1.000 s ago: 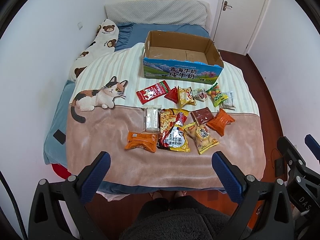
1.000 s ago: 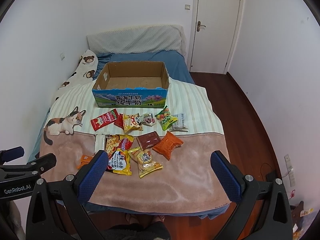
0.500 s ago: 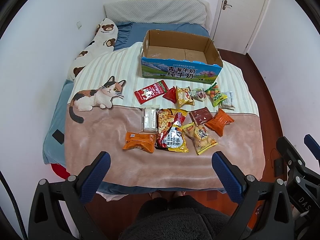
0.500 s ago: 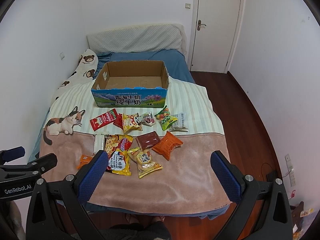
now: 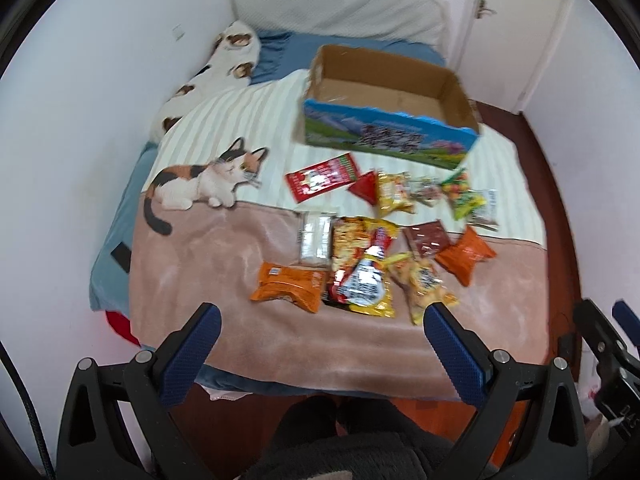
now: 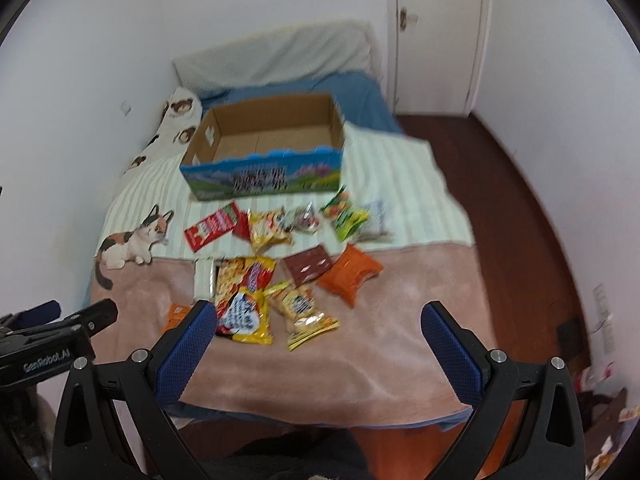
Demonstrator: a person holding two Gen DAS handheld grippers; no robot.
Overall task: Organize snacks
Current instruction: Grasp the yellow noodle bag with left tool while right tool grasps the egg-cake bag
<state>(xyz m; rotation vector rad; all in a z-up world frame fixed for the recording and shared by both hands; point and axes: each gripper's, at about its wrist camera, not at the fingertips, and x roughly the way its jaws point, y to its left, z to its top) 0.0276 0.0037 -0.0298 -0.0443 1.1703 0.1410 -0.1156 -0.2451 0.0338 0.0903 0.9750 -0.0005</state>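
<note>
Nothing is packed yet: the cardboard box sits empty on the bed, and I count roughly a dozen snack packets lying loose in front of it. Left of that heap, the left gripper hangs wide apart, holding nothing; the right gripper is equally spread and bare. Next, I reckon, one must drop onto the nearest packet, perhaps the orange packet.
</note>
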